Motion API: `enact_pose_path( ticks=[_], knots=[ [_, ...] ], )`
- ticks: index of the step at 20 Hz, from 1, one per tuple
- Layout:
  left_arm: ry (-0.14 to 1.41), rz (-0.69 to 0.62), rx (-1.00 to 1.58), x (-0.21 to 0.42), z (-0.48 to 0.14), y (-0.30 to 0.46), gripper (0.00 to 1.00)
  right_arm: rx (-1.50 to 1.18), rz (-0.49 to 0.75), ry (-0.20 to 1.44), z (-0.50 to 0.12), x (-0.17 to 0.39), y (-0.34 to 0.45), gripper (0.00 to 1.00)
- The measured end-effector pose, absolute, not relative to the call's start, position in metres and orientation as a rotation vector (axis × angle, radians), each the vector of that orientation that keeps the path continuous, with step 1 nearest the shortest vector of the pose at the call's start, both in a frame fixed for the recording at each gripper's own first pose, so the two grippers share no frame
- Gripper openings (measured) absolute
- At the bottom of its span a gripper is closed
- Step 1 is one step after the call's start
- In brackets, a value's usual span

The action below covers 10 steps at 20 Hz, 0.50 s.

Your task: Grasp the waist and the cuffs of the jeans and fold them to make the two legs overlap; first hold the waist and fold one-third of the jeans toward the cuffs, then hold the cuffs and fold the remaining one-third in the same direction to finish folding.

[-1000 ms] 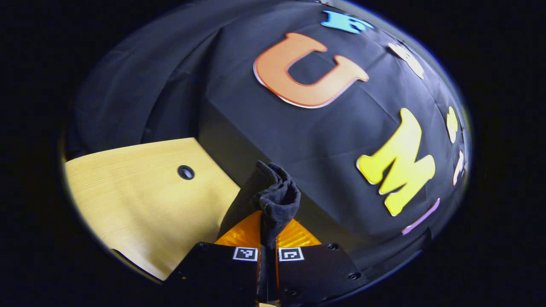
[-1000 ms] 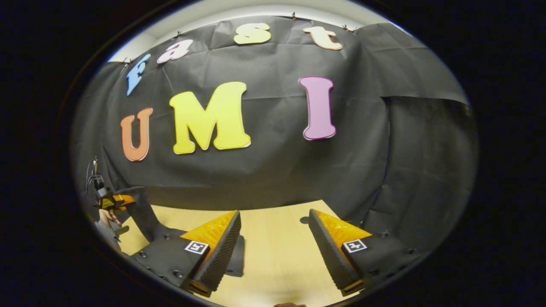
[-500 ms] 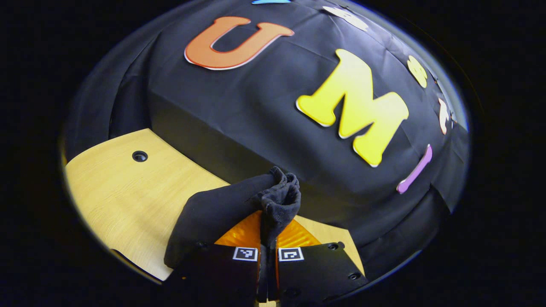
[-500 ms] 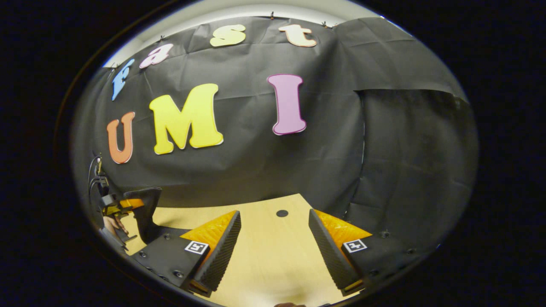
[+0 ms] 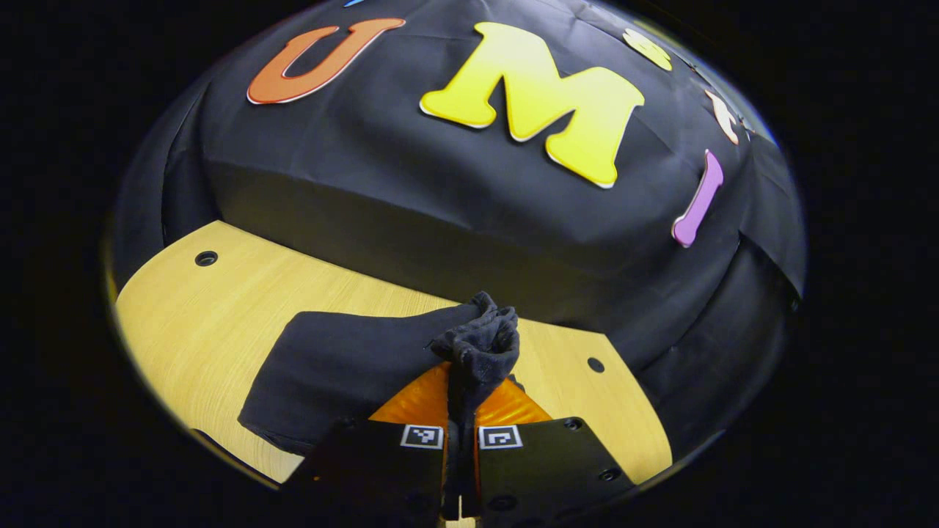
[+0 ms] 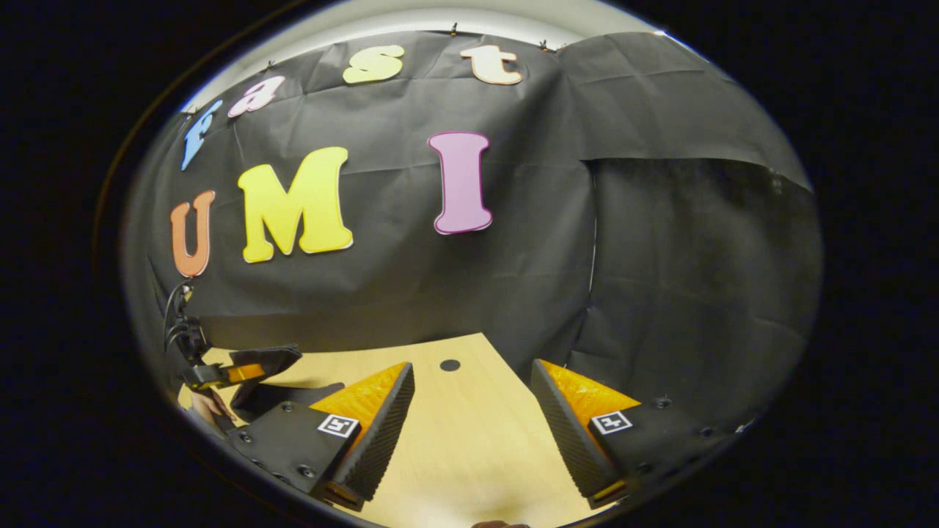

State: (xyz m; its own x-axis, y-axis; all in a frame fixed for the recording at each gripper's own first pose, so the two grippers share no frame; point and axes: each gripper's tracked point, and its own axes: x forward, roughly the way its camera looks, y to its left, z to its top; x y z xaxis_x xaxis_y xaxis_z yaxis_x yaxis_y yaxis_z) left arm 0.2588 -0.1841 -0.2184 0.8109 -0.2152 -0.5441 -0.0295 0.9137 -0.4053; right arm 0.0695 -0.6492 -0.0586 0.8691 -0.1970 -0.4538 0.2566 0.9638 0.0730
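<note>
Dark, near-black jeans (image 5: 345, 367) lie as a folded slab on the light wooden table (image 5: 183, 323) in the left gripper view. My left gripper (image 5: 461, 381) is shut on a bunched end of the jeans, which sticks up between its fingers; whether that end is waist or cuff I cannot tell. In the right gripper view my right gripper (image 6: 469, 400) stands open over bare table (image 6: 469, 440), with nothing between its fingers. At that view's far left the left gripper (image 6: 220, 374) shows, held by a hand, with the dark jeans (image 6: 268, 359) in it low over the table.
The table has small round holes (image 5: 206, 258) (image 5: 596, 364) (image 6: 450, 364) near its back edge. The black cloth wall stands close behind the table and wraps around on the right.
The left gripper has swung right and lowered with the jeans end; more of the jeans now lies flat on the table. The right gripper has turned slightly right and stays open.
</note>
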Motion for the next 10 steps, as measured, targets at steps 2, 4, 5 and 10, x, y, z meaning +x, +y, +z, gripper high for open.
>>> enact_pose_path(
  ticks=[2, 4, 5, 10],
  knots=[
    [0.668, -0.114, -0.375, 0.25, -0.24, -0.197, 0.04, 0.139, -0.247, 0.464, -0.058, 0.068, -0.656, 0.99],
    [0.706, -0.117, -0.339, 0.239, -0.256, -0.206, 0.05, 0.134, -0.255, 0.467, -0.058, 0.064, -0.662, 0.98],
    [0.714, -0.116, -0.331, 0.236, -0.263, -0.207, 0.04, 0.132, -0.259, 0.467, -0.058, 0.062, -0.665, 0.94],
    [0.755, -0.111, -0.332, 0.232, -0.284, -0.212, 0.04, 0.134, -0.274, 0.471, -0.056, 0.06, -0.672, 0.98]
  ],
)
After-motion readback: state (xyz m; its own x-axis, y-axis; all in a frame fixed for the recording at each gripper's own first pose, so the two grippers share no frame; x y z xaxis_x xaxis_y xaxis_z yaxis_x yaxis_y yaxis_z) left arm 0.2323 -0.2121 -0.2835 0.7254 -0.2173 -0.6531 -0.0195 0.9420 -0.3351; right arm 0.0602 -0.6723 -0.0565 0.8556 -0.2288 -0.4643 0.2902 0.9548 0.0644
